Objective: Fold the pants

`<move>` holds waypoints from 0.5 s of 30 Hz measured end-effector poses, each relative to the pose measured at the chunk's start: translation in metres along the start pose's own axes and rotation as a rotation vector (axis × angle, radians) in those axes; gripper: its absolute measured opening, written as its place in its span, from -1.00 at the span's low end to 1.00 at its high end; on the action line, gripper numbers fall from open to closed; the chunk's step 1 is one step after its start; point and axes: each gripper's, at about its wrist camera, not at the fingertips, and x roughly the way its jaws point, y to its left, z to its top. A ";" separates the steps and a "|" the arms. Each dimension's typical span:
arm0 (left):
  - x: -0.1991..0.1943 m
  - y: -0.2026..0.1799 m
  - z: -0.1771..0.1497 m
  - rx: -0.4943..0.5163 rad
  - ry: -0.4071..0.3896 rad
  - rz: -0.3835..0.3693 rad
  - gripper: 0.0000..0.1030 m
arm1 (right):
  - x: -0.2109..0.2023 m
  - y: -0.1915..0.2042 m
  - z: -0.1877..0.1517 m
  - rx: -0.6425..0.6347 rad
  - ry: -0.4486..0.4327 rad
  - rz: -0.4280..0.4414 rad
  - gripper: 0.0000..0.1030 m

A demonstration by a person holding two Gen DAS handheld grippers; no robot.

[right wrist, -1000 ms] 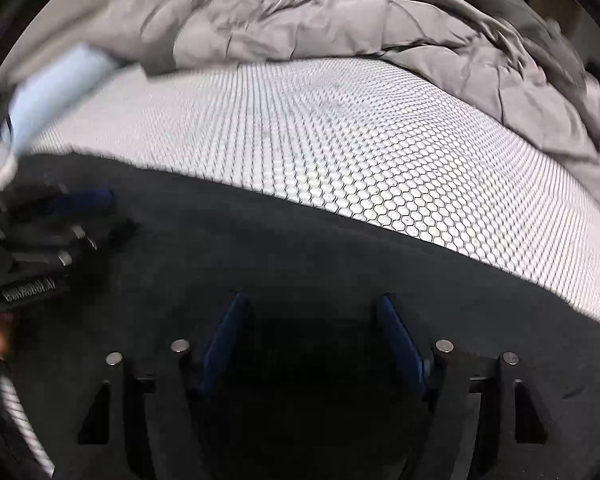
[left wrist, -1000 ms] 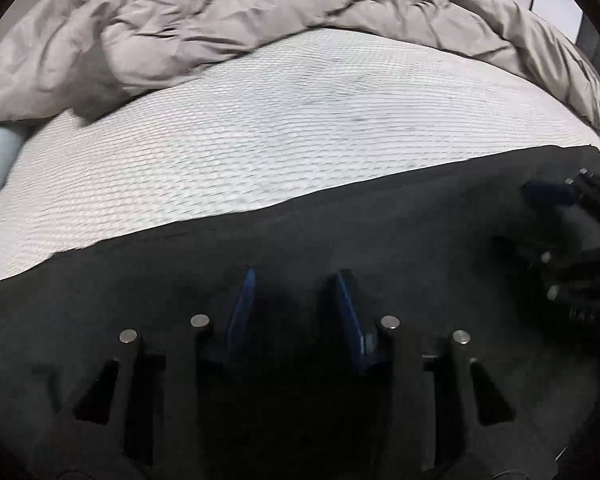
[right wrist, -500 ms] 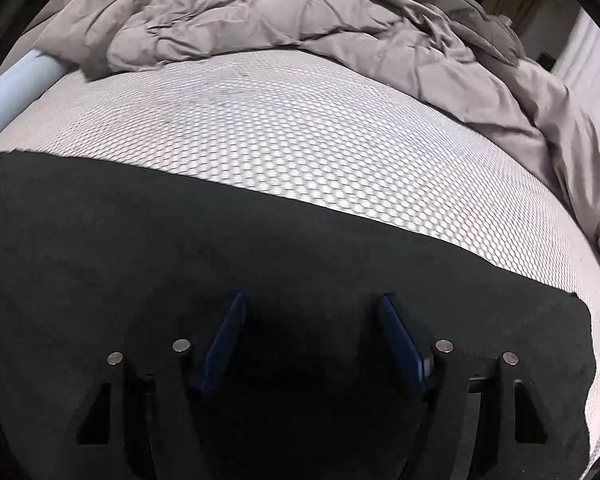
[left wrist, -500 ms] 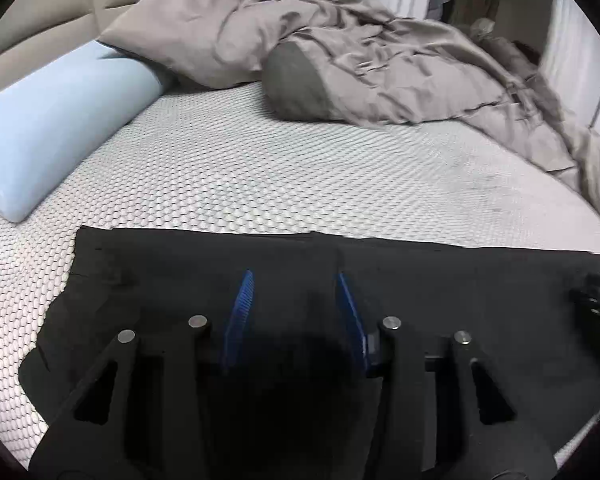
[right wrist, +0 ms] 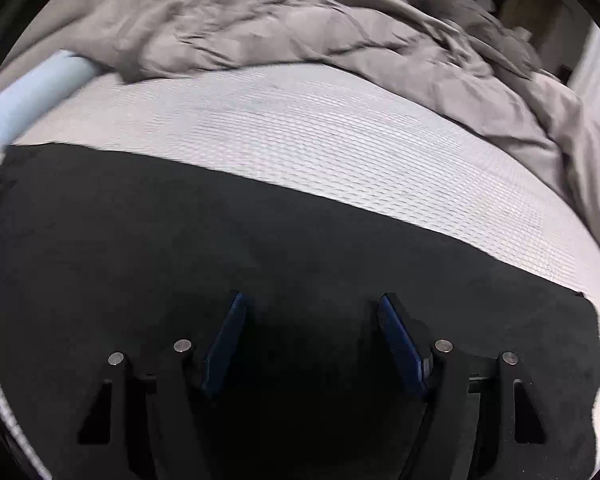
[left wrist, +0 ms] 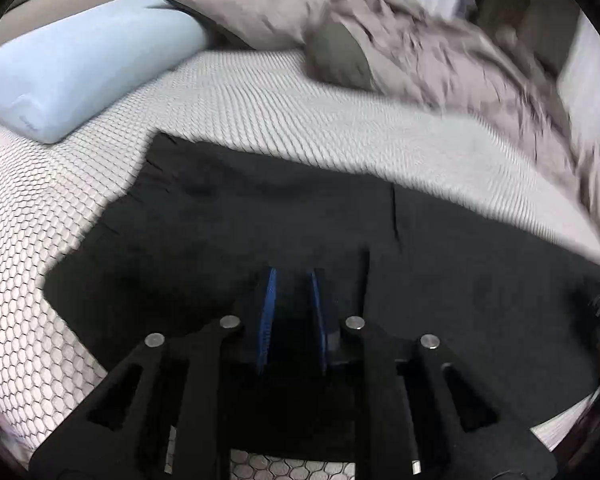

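a bed [left wrist: 260, 128] with a white honeycomb cover, a pale blue bolster [left wrist: 80, 64] and a rumpled grey duvet [left wrist: 420, 40]. left wrist view: black pants [left wrist: 220, 220] lie flat near the bed's edge; the left gripper [left wrist: 292, 312] is closing, fingers nearly together, dark cloth seemingly between them. right wrist view: the right gripper [right wrist: 312, 340] hangs over the pants, fingers spread, nothing pinched. likely gripping an edge to fold; next, the right must pinch too.
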 end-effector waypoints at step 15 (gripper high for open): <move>-0.066 -0.090 -0.021 0.046 -0.114 -0.037 0.23 | -0.027 -0.036 -0.052 0.006 0.005 -0.054 0.43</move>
